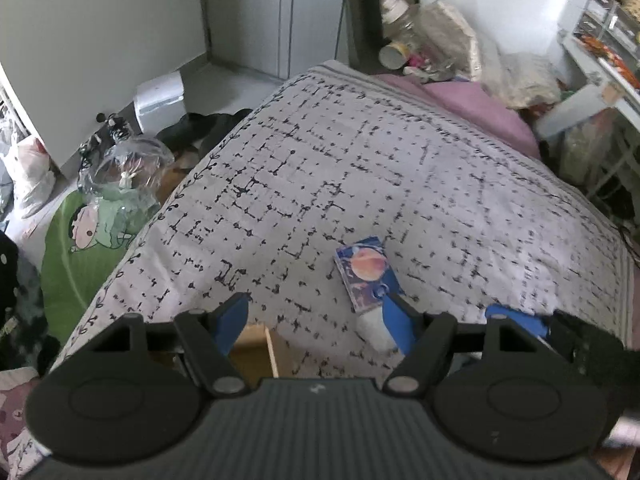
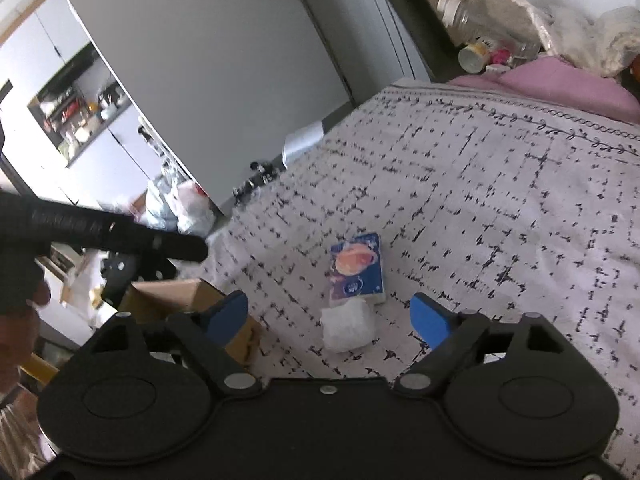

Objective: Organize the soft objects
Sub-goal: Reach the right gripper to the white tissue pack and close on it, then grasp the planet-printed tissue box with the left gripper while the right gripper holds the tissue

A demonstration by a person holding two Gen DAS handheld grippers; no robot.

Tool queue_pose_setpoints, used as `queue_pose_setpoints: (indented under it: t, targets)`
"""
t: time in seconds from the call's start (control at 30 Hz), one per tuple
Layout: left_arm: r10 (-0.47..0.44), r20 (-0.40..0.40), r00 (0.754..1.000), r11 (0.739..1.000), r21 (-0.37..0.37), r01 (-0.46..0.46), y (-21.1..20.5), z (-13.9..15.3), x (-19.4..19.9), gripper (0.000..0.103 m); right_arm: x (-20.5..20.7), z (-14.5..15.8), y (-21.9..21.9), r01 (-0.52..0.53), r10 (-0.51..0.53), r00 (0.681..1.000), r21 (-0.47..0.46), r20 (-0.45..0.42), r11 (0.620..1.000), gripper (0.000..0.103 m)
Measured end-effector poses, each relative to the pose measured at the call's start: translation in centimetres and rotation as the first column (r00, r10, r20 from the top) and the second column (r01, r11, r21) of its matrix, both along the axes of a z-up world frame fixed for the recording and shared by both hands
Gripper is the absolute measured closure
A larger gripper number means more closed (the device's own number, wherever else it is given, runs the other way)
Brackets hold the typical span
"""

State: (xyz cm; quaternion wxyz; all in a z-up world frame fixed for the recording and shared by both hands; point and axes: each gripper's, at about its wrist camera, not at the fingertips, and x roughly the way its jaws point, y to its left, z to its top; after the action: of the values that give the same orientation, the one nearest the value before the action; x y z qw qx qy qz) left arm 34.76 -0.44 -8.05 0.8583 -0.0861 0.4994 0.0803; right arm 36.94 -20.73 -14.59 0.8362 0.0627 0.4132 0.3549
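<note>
A small blue tissue pack (image 1: pixel 365 272) with an orange planet picture lies on the patterned bedspread (image 1: pixel 360 168). A white soft wad (image 1: pixel 374 330) lies just in front of it. My left gripper (image 1: pixel 316 322) is open above the bed's near edge; its right finger partly hides the wad. In the right wrist view the pack (image 2: pixel 357 275) and the wad (image 2: pixel 347 330) sit between the fingers of my open right gripper (image 2: pixel 336 320), slightly ahead of them. Both grippers are empty.
A cardboard box (image 2: pixel 192 300) stands by the bed's near edge. A pink pillow (image 1: pixel 480 112), bottles and bags sit at the bed's far end. A green cartoon cushion (image 1: pixel 80 248) and plastic bags lie on the floor to the left. Shelves stand at right.
</note>
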Motion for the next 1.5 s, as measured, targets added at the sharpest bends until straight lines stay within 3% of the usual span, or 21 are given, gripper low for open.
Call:
queue_pose_setpoints:
  t: [0.43, 0.57, 0.7, 1.03, 1.5]
  targets:
    - [0.025, -0.058, 0.998, 0.989, -0.141, -0.033, 0.9, -4.3, 4.1, 0.030, 0.1, -4.1, 3.7, -0.086, 0.094, 0.993, -0.114, 0.073, 0.990, 0.032]
    - [0.014, -0.067, 0.998, 0.983, -0.180, -0.026, 0.6, -5.4, 4.8, 0.030, 0.5, -5.3, 4.0, -0.099, 0.105, 0.993, -0.124, 0.043, 0.987, 0.044]
    - [-0.015, -0.076, 0.997, 0.983, -0.182, 0.001, -0.3, -6.5, 5.6, 0.030, 1.1, -6.2, 3.8, -0.090, 0.093, 0.995, -0.132, 0.017, 0.987, 0.062]
    - [-0.046, -0.118, 0.992, 0.984, -0.175, 0.025, -2.9, -9.1, 7.6, 0.030, 3.0, -6.2, -0.5, 0.063, -0.066, 0.997, -0.086, -0.038, 0.994, 0.064]
    - [0.035, -0.145, 0.989, 0.998, -0.045, -0.042, -5.3, -12.1, 10.0, 0.031, 4.9, -6.2, -5.2, 0.254, -0.257, 0.963, -0.046, -0.076, 0.966, 0.064]
